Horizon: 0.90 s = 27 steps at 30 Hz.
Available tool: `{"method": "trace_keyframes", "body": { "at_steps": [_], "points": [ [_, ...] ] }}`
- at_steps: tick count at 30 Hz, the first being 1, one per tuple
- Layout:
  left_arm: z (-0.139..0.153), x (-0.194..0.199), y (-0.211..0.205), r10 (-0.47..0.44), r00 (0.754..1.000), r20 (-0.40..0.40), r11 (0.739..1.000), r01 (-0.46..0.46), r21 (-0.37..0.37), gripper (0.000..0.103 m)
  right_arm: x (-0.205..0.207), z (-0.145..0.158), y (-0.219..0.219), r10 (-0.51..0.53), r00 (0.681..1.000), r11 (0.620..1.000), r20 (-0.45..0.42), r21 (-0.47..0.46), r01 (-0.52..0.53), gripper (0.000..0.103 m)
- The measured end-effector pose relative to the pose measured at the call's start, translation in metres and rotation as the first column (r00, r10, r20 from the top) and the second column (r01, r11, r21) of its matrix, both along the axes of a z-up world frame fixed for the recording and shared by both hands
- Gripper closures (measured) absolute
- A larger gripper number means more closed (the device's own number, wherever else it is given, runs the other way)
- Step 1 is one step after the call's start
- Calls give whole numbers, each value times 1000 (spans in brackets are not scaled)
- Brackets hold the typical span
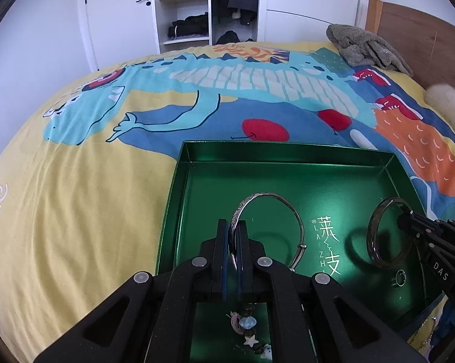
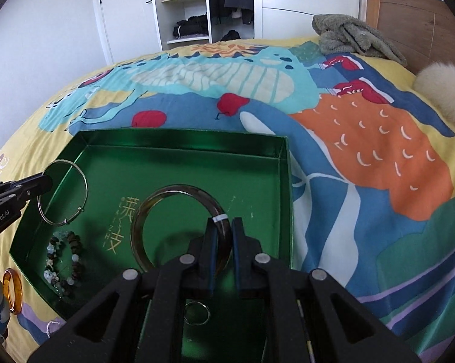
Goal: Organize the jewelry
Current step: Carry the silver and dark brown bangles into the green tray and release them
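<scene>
A shallow green box [image 2: 285, 163] lies open on the bed [image 1: 76, 211], and everything here is told from it. The left hand-held gripper [image 1: 234, 236] is clenched on a thin silver bangle [image 1: 275, 199], pinching its rim so the hoop stands on edge over the box floor, near the left wall. The right hand-held gripper [image 2: 222, 236] grips a thicker, dark bangle [image 2: 154, 205] the same way over the middle of the box. Holding each by the rim probably lets the hoop be lowered flat without snagging. Inside the box already lie a beaded bracelet [image 2: 65, 263] in the near left corner and a small ring [image 2: 197, 313] near the front. An amber ring [image 2: 12, 290] lies outside on the bed, just beside the box's left wall, seemingly not yet sorted.
</scene>
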State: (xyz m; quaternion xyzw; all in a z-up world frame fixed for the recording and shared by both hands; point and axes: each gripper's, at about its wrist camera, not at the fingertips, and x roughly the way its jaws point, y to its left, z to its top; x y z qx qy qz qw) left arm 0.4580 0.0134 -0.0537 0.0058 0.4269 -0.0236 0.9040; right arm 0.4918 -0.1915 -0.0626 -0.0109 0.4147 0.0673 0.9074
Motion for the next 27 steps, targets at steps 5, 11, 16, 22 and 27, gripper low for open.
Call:
{"method": "trace_keyframes", "body": {
  "at_steps": [5,11,16,22,27],
  "points": [
    [-12,7,3,21,999,-45,1000,-22,-6,99,6,-10,1,2,1000,1000,-28,-14,-3,95],
    [-25,13,5,35,995,-88,999,-36,-5,99,12,-16,3,13,999,999,-53,-42,-15,95],
    [-28,12,6,45,995,-87,999,-45,6,98,13,-17,7,23,998,997,-58,-74,-28,94],
    [-29,10,3,52,996,-70,997,-48,52,98,14,-17,8,22,998,996,-56,-91,-27,93],
    [-29,9,3,48,997,-67,997,-43,71,97,16,-16,6,17,998,996,-61,-88,-22,92]
  ]
}}
